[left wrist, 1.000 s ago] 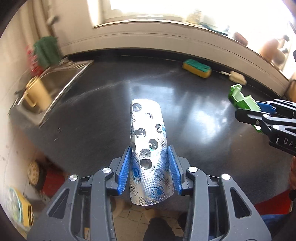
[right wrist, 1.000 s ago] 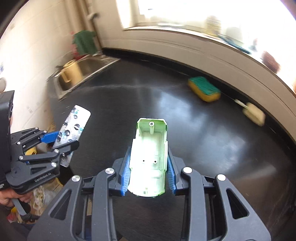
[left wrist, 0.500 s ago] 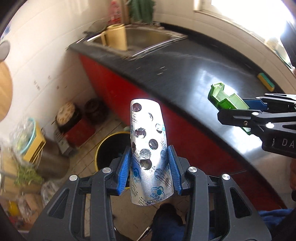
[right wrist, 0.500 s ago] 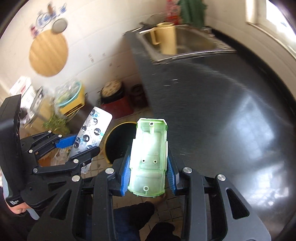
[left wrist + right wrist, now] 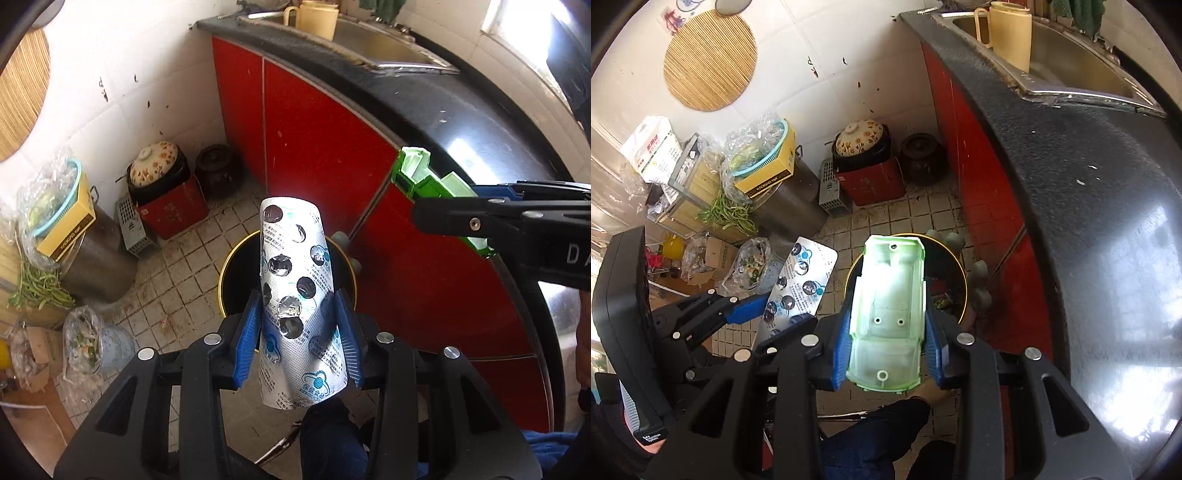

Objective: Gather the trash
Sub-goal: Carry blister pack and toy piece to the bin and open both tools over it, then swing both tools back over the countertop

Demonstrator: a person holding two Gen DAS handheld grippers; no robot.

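My left gripper (image 5: 297, 317) is shut on a silver blister pack (image 5: 295, 295) with punched-out pockets, held upright over a black bin with a yellow rim (image 5: 236, 269) on the tiled floor. My right gripper (image 5: 886, 328) is shut on a pale green plastic toy car shell (image 5: 888, 302), hanging above the same bin (image 5: 953, 291). In the left wrist view the right gripper (image 5: 461, 199) enters from the right with the green shell (image 5: 421, 177). In the right wrist view the left gripper (image 5: 764, 314) sits at the left with the blister pack (image 5: 801, 280).
A red-fronted cabinet (image 5: 317, 147) under a black countertop (image 5: 1089, 221) stands right of the bin. A sink (image 5: 1071, 70) holds a yellow jug (image 5: 1008, 33). Pots, a red box (image 5: 871, 181), bags of vegetable scraps (image 5: 750, 266) and cartons crowd the floor at left.
Both grippers have swung away from the countertop and tipped down over the floor; the bin has come into view under them. Each still grips its item.
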